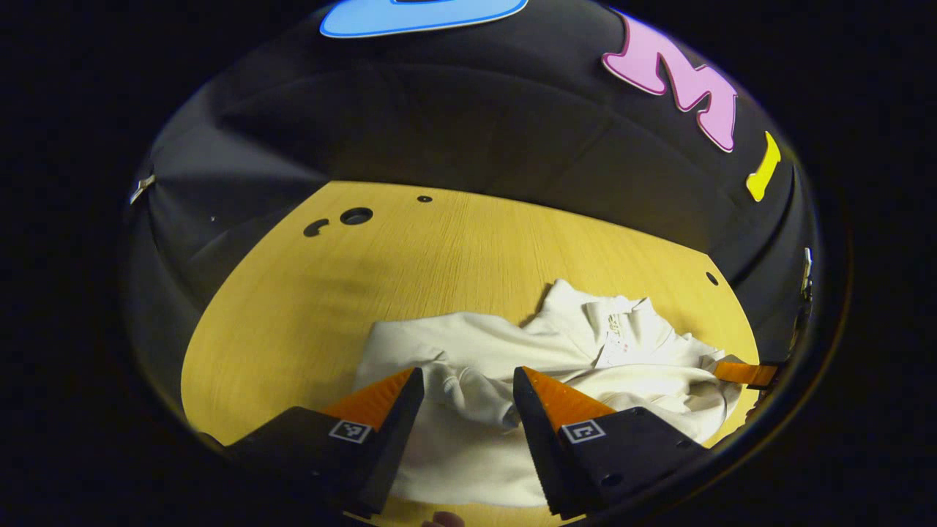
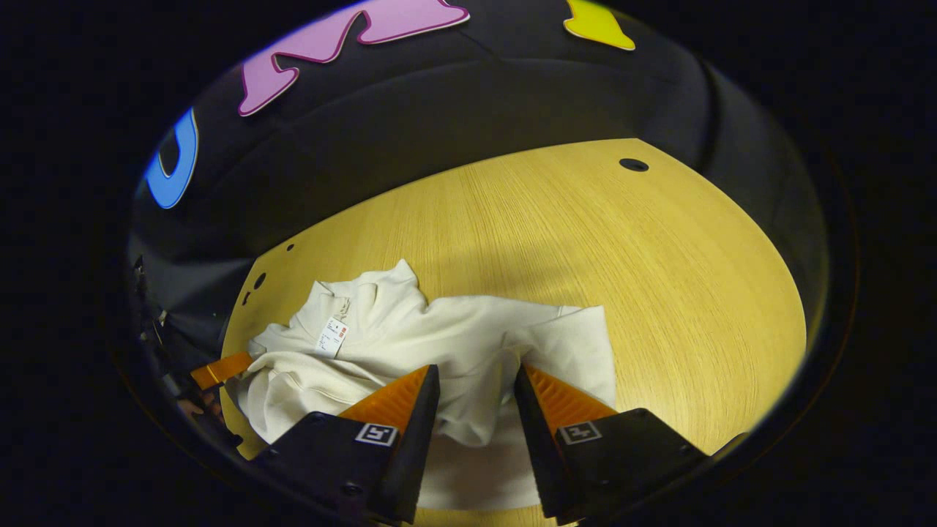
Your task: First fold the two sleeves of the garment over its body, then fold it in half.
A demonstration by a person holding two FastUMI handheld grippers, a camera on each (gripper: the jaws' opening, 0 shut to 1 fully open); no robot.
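Pale yellow wood makes the table, with round holes near its far edge and a black cloth wall behind. A cream garment lies rumpled on its near part. The left gripper and right gripper hang over it, jaws apart, grasping nothing.

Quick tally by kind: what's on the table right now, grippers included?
Garment: 1
Tag on its collar: 1
Left hand-held gripper: 1
Right hand-held gripper: 1
Wooden table: 1
Total: 5
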